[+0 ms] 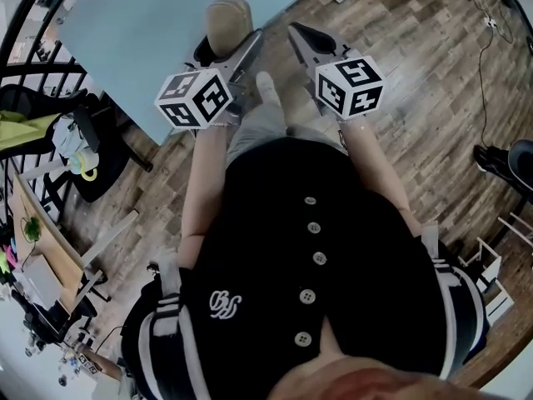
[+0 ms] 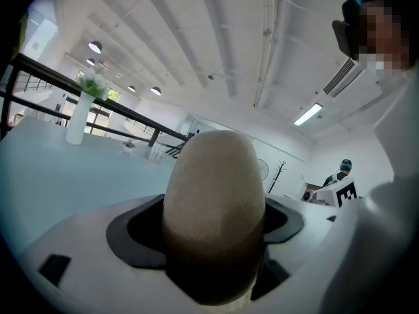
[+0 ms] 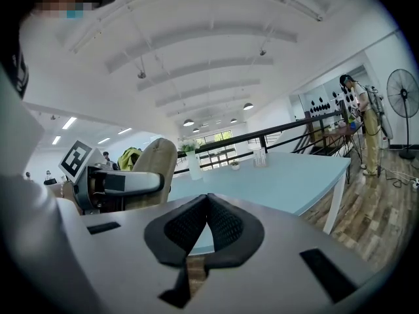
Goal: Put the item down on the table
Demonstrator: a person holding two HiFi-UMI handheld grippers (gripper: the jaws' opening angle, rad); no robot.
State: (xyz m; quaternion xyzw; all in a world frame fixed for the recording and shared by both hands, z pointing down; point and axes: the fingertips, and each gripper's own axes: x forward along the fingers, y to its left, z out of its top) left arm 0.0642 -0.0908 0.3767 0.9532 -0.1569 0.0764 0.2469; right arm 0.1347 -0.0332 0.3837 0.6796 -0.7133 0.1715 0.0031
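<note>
A beige, egg-shaped soft item (image 1: 229, 19) sits between the jaws of my left gripper (image 1: 229, 47), which is shut on it. In the left gripper view the item (image 2: 213, 195) stands upright and fills the middle, with a dark pad on either side. It is held over the near edge of the light blue table (image 1: 141, 23); I cannot tell whether it touches the top. My right gripper (image 1: 298, 33) is just to the right of it, shut and empty, its ribbed pads (image 3: 222, 224) meeting at the tip. From the right gripper view the item (image 3: 156, 165) shows at the left.
A white vase with greenery (image 2: 80, 120) stands far back on the table (image 3: 294, 175), with small glasses near it. A black railing (image 3: 288, 136) runs behind the table. Wood floor (image 1: 416, 65) lies to the right, where a person (image 3: 363, 120) stands by a fan (image 3: 402, 93).
</note>
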